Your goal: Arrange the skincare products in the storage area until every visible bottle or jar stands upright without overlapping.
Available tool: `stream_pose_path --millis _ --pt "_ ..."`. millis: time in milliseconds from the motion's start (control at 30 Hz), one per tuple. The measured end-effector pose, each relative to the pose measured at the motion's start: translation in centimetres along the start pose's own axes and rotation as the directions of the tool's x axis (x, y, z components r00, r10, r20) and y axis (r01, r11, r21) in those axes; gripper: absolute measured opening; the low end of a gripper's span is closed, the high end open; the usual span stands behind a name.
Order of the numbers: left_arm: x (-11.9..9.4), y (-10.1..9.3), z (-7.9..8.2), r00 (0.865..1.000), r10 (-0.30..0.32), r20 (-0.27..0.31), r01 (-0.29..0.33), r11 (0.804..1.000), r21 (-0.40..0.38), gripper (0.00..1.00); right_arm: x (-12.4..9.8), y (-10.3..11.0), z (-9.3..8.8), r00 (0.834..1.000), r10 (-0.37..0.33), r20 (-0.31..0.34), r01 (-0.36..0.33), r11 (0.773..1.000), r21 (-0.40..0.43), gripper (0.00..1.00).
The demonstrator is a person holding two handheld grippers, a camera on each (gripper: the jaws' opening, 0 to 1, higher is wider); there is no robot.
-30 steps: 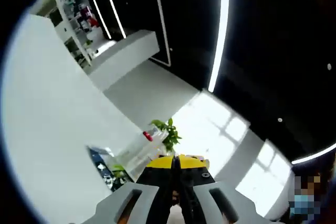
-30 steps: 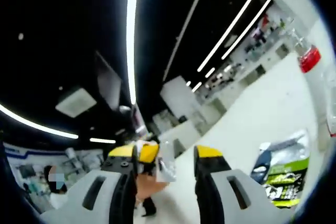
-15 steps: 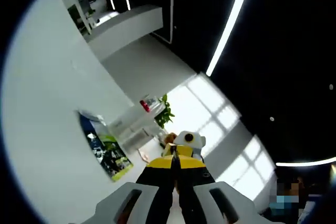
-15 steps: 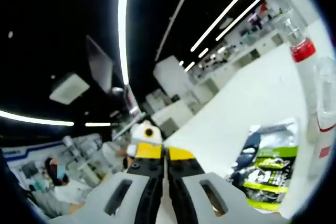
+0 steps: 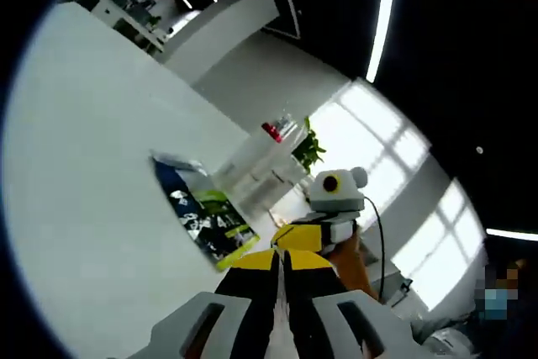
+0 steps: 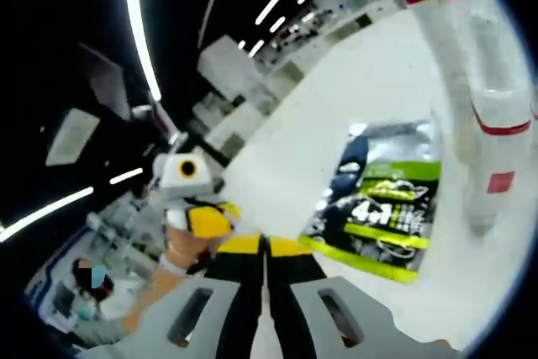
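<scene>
Beside bottles (image 6: pixel 471 90), flat pouch (image 6: pixel 378 208) (green-black)

Ahead of my right gripper (image 6: pixel 265 245): pouch (image 6: pixel 378 216) flat on table (image 6: pixel 353 90); bottles (image 6: pixel 483 124) upright just right of pouch; left gripper (image 6: pixel 202 220) at left.

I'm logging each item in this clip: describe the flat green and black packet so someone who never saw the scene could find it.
On the white tabletop, look just beyond the right gripper, whose jaws are shut. The packet lies flat there, beside a tall clear bottle with a red cap. It is the one flat thing: a glossy pouch with lime-green bands, dark print and a silvery top edge.
</scene>
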State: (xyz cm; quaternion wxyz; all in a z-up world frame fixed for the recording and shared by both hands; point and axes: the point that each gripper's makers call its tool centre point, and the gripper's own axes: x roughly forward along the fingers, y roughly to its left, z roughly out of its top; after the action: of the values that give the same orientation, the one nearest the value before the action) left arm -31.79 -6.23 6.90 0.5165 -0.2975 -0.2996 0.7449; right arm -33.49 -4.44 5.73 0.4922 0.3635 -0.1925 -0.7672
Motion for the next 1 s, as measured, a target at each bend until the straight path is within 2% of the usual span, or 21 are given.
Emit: stream_pose_path --millis 33,167,333,800,1000 --pt "0.2 0.8 -0.5 0.998 0.051 -0.027 -0.051 0.999 0.018 0.03 0.1 -0.7 -0.7 0.999 -0.038 -0.037 0.039 0.999 0.02 0.0" --pt "0.6 1.6 -1.2 0.992 0.109 -0.058 -0.104 0.991 0.079 0.04 0.4 -1.5 -1.3 0.994 -0.08 -0.071 0.081 0.997 0.012 0.0" --pt "0.7 2.2 -1.2 0.987 0.159 -0.033 -0.152 0.978 0.143 0.05 0.1 -2.0 -1.5 0.991 -0.107 -0.085 0.108 0.994 0.012 0.0" --pt "0.3 2.7 -0.8 0.983 0.184 -0.013 -0.181 0.976 0.125 0.05 -0.3 -2.8 -3.1 0.98 -0.101 -0.171 0.101 0.995 -0.006 0.0" --pt "0.5 2.7 -1.8 0.98 0.18 -0.08 -0.173 0.981 0.092 0.03 -0.3 -3.1 -3.2 0.977 -0.112 -0.18 0.111 0.994 -0.013 0.0"
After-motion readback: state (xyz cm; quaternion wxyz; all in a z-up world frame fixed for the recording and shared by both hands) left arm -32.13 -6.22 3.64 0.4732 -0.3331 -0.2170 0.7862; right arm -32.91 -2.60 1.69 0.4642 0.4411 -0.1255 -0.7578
